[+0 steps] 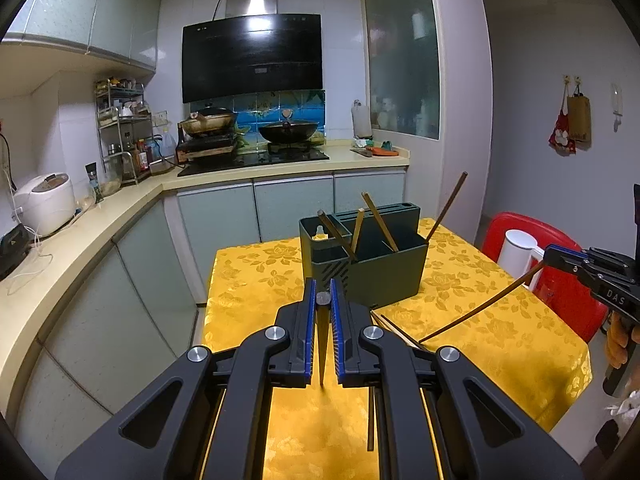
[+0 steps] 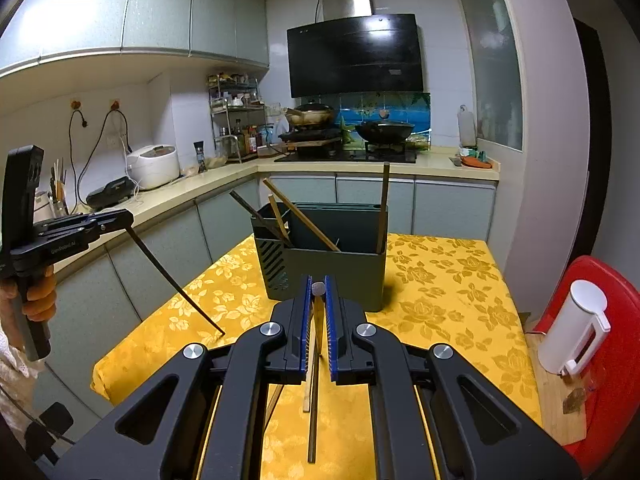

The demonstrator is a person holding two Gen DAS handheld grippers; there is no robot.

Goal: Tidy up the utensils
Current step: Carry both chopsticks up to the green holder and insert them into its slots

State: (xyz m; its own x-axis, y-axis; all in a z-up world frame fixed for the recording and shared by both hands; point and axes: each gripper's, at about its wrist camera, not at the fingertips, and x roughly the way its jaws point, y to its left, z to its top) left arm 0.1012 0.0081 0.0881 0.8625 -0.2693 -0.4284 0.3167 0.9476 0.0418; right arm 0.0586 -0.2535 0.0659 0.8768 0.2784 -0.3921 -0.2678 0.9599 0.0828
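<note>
Kitchen cabinets and a stove ran along the back wall, and the yellow-clothed counter stood in front of you with the dark holder near its far edge.

On the left, your left gripper had its fingers narrowed onto a dark chopstick. In the right wrist view that stick slanted down from the fingers, its tip close to the cloth or on it; I could not tell which.

In the middle, the holder already had four chopsticks leaning in its compartments, three toward its left side and one at its right corner. A few loose chopsticks lay on the cloth just in front of it, partly hidden behind the grippers.

On the right, your right gripper was clamped on a brown chopstick. That one ran down toward the loose sticks on the cloth. A white kettle and a red chair stood off the counter's right edge.

You appeared to be at the carry step, a stick in each gripper and both short of the holder. Next, each stick probably had to be raised above the rim, tipped more upright and lowered into an open compartment before its fingers let go. The sticks already leaning there left little room, so a slanted entry could have knocked them.
</note>
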